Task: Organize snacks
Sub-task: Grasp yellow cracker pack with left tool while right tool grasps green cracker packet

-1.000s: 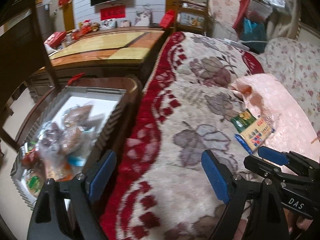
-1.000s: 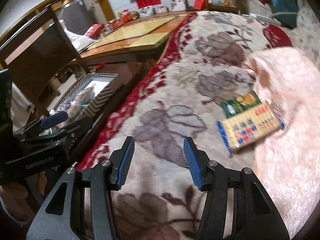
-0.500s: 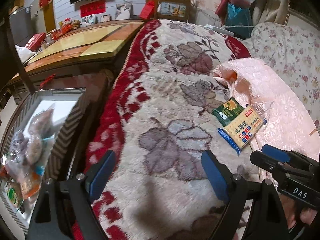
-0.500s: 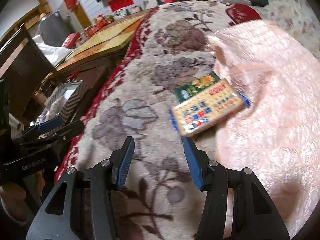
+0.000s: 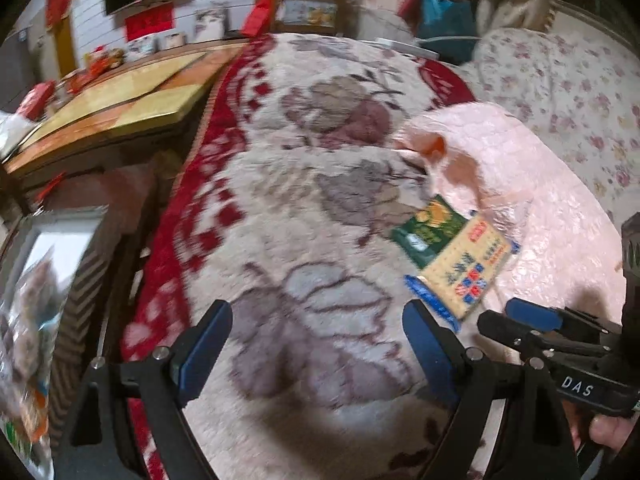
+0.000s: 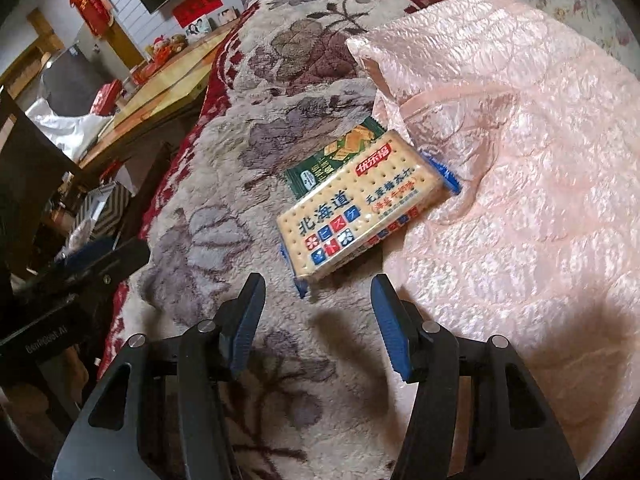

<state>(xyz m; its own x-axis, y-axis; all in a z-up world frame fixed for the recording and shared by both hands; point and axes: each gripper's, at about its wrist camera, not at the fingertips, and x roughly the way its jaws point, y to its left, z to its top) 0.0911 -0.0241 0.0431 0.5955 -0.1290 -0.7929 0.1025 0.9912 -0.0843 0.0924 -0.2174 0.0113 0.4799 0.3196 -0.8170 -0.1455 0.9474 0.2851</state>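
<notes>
the right gripper has just been opening; its jaws are apart with nothing between them, just short of the cracker pack. the left gripper is wide and empty over the flowered blanket. the pack lies on a green packet, against a pink quilt. at far left, a tray holds bagged snacks, beside a wooden table.
</notes>
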